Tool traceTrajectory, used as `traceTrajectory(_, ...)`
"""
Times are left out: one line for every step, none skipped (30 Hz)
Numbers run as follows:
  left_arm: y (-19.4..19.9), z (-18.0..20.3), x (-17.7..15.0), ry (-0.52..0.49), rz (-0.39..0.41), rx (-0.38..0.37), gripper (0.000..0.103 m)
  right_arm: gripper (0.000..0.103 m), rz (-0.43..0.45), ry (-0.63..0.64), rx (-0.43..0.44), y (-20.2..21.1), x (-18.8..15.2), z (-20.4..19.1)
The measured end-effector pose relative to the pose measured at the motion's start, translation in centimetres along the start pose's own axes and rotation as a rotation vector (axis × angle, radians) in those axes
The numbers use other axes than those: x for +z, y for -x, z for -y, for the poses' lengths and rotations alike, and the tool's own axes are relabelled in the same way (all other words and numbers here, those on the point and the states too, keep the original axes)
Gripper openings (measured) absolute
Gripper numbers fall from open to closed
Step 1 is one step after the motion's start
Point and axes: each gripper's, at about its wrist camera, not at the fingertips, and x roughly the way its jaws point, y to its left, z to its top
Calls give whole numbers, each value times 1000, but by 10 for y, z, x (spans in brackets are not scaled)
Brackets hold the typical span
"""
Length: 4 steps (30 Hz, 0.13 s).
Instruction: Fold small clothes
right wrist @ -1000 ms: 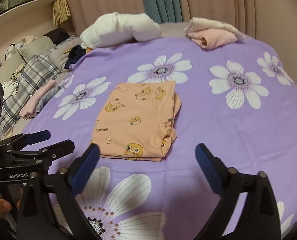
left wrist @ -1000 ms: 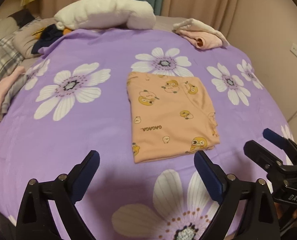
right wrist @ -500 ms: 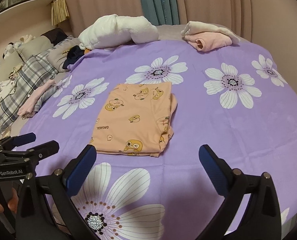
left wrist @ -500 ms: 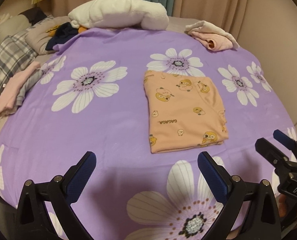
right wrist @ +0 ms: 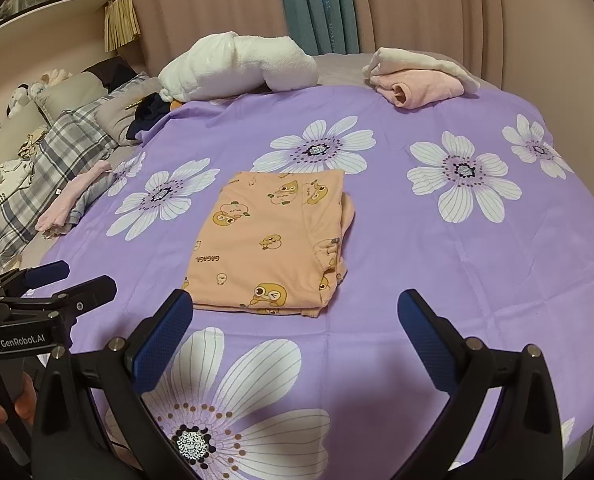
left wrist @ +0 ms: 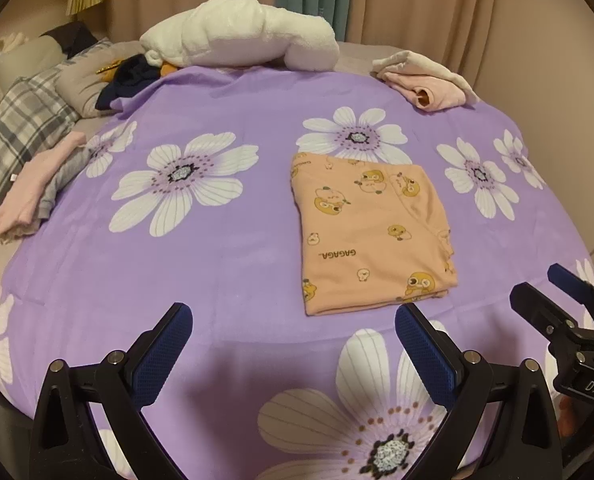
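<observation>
A small orange garment with duck prints (left wrist: 373,232) lies folded into a flat rectangle on the purple flowered bedsheet (left wrist: 217,264); it also shows in the right wrist view (right wrist: 273,240). My left gripper (left wrist: 293,328) is open and empty, held above the sheet short of the garment's near left corner. My right gripper (right wrist: 295,318) is open and empty, held short of the garment's near edge. Each gripper shows in the other's view, the right one (left wrist: 557,296) at the right and the left one (right wrist: 69,276) at the left.
A white rolled blanket (left wrist: 241,40) and a folded pink and cream garment (left wrist: 425,84) lie at the far edge. Pink and grey clothes (left wrist: 37,188) and a plaid pillow (left wrist: 13,140) lie at the left. Curtains and a wall stand behind.
Both grippers have pulled back and up from the folded garment, so more of the bed shows. The garment has not moved. Both stay open.
</observation>
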Motion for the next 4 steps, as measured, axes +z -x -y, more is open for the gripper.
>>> traceTrajectory(0,0,1,2,-2,-2,100,103,1,0,2,0,0,0)
traceTrajectory(0,0,1,5,-4,-6,100,103,1,0,3,1,1,0)
traceTrajectory(0,0,1,8,-6,-8,100,103,2,0,4,1,0,-1)
traceTrajectory(0,0,1,9,-6,-4,100,103,3,1,7,2,1,-1)
